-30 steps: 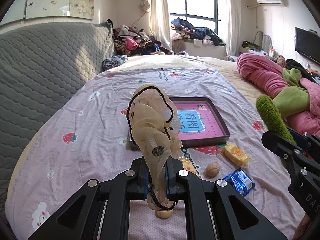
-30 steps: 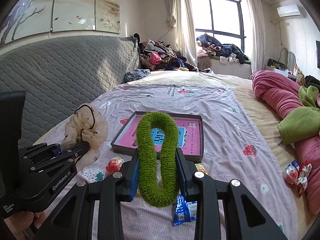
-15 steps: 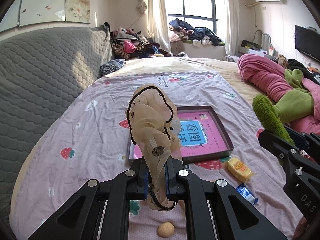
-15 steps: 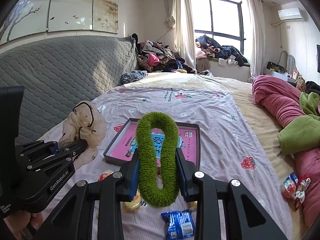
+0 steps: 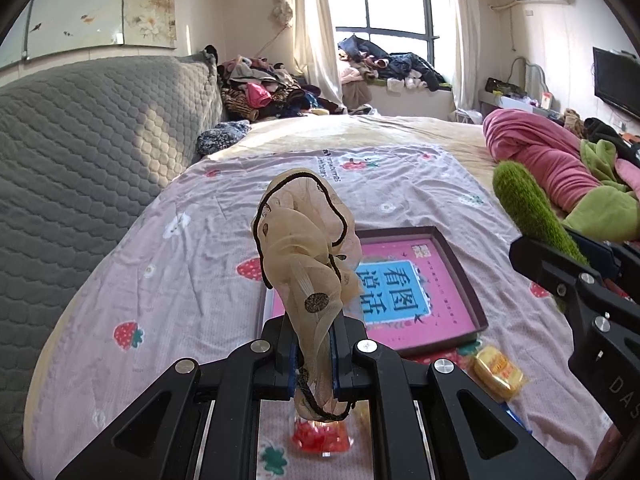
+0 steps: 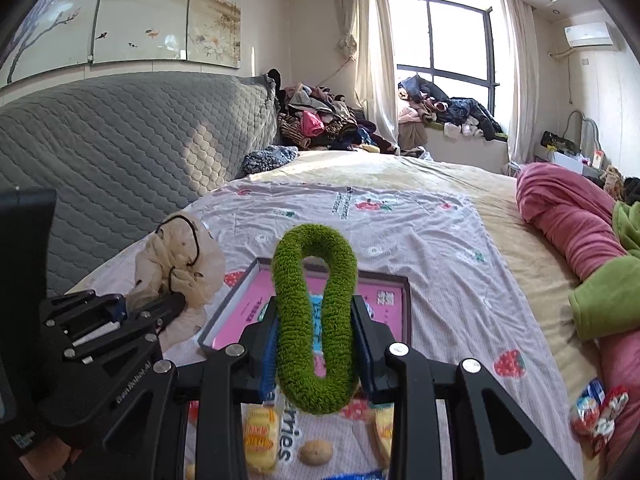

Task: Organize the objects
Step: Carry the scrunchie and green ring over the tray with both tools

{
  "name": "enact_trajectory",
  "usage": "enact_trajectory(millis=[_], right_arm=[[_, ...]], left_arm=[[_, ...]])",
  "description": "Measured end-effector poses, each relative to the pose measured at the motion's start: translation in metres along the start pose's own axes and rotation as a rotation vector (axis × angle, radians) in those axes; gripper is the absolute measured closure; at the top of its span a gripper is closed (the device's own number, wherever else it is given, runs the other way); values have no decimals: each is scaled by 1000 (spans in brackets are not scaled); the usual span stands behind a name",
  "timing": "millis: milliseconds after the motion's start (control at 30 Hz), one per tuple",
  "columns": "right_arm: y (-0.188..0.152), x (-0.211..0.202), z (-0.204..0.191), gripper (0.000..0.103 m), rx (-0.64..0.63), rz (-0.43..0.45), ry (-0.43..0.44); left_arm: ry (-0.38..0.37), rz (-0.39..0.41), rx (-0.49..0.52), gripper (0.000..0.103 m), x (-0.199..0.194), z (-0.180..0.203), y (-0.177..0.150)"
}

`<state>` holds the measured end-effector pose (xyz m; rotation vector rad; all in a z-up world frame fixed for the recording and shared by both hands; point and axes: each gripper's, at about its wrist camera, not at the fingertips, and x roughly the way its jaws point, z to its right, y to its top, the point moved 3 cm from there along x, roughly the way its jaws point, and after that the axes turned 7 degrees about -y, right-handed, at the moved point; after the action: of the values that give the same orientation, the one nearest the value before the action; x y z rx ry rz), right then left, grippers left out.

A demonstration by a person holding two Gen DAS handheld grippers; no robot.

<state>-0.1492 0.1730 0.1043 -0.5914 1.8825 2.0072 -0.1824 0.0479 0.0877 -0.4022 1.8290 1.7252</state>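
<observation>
On my far left a grey quilted headboard (image 5: 88,152) runs along the bed. The bed wears a pale lilac bedspread (image 5: 192,264) printed with strawberries.

My left gripper (image 5: 313,354) is clenched on a beige gauze scrunchie (image 5: 306,256) edged with a black cord. The fabric stands up from between the jaws, and a short tail of it hangs below them. In the right wrist view the same scrunchie (image 6: 180,268) and left gripper (image 6: 160,304) sit at the left edge, raised above the bedspread.

Just beyond the scrunchie lies a shallow dark-rimmed box (image 5: 460,264) with a pink and blue printed card inside. It rests flat on the bedspread, near the middle of the bed.

Below the left gripper I see a red sweet in clear wrap (image 5: 320,438). A yellow wrapped snack (image 5: 498,372) lies just beside the near right corner of the box.

My right gripper (image 6: 316,340) is closed on a fuzzy green loop scrunchie (image 6: 314,320), squeezed into a long oval standing upright over the near edge of the box (image 6: 404,312). Under it lie yellow snack packets (image 6: 260,436) and a walnut (image 6: 316,452).

Farther right, a rolled pink blanket (image 6: 568,232) and a green blanket (image 6: 604,300) are heaped along the bed's edge, with red and blue wrapped sweets (image 6: 598,410) beside them.
</observation>
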Motion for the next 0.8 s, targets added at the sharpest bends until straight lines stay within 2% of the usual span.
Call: enact_trajectory(millis=[267, 500, 800], right_arm=[[17, 28, 0, 70, -13, 11, 5], [28, 56, 7, 70, -50, -2, -26], [33, 85, 16, 70, -48, -13, -27]], left_arm=[[18, 7, -3, 91, 24, -4, 24], [27, -4, -1, 91, 57, -14, 49], [14, -26, -40, 91, 91, -27, 57]])
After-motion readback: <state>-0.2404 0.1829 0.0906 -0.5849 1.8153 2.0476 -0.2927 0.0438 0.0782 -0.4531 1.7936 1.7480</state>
